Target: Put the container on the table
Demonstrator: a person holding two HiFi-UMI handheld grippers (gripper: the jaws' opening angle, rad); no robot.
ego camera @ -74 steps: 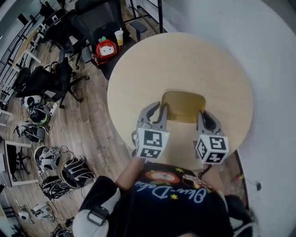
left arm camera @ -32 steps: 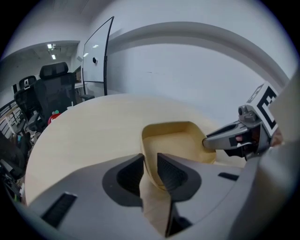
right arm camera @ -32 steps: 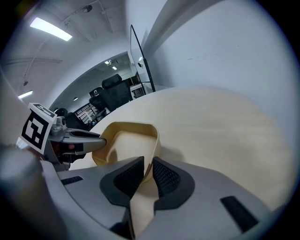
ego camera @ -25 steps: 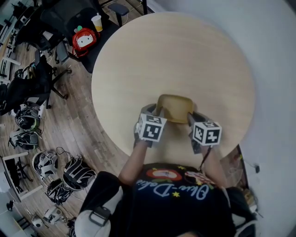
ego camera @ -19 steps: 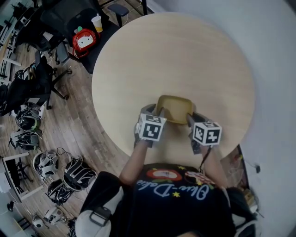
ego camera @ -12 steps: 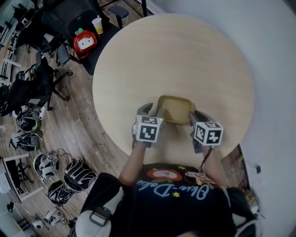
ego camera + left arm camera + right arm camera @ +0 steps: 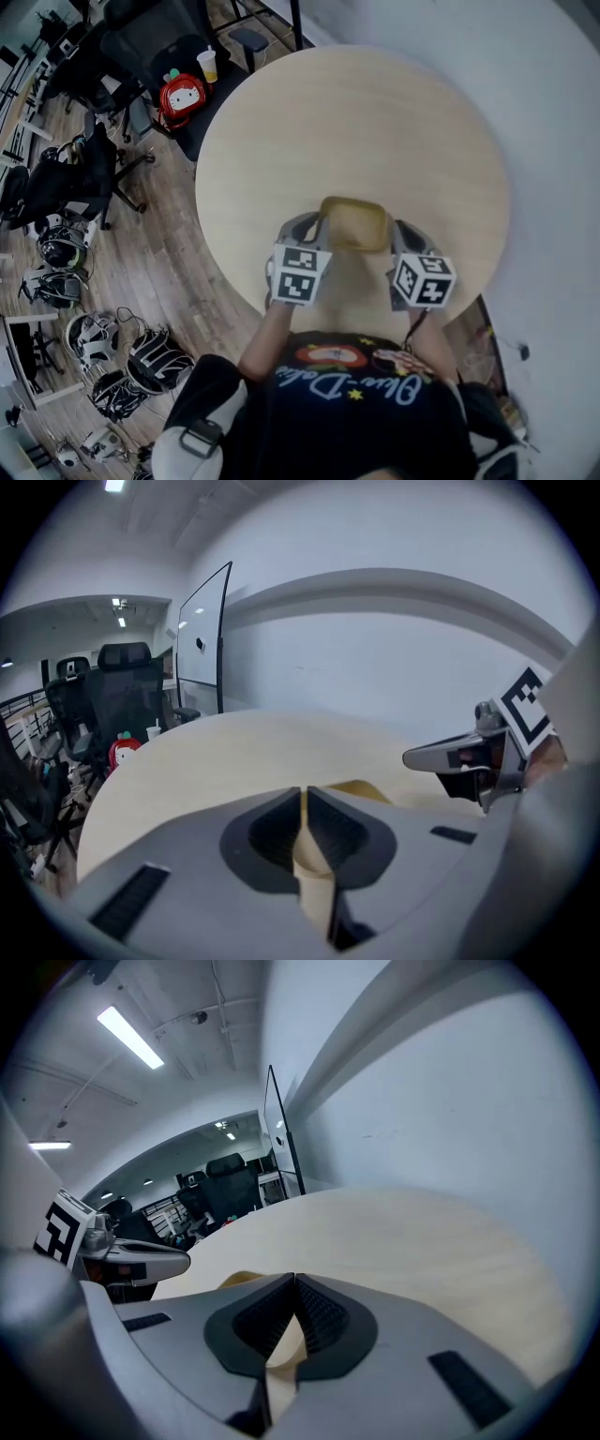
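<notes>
Your left gripper [image 7: 303,803]: tilted down, jaws just closed together, nothing between.
Your right gripper [image 7: 293,1288]: tilted down, shut, empty.
Container [image 7: 354,223]: between them, on table [image 7: 375,122].

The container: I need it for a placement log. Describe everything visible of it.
The container is a mustard-yellow, open-topped, round-cornered rectangular tub, plastic-looking, empty, upright, apparently resting on the round table near the person's edge. The left gripper, jaws just closing, and right gripper flank its short sides; a pale strip shows between each pair, contact unclear.
</notes>
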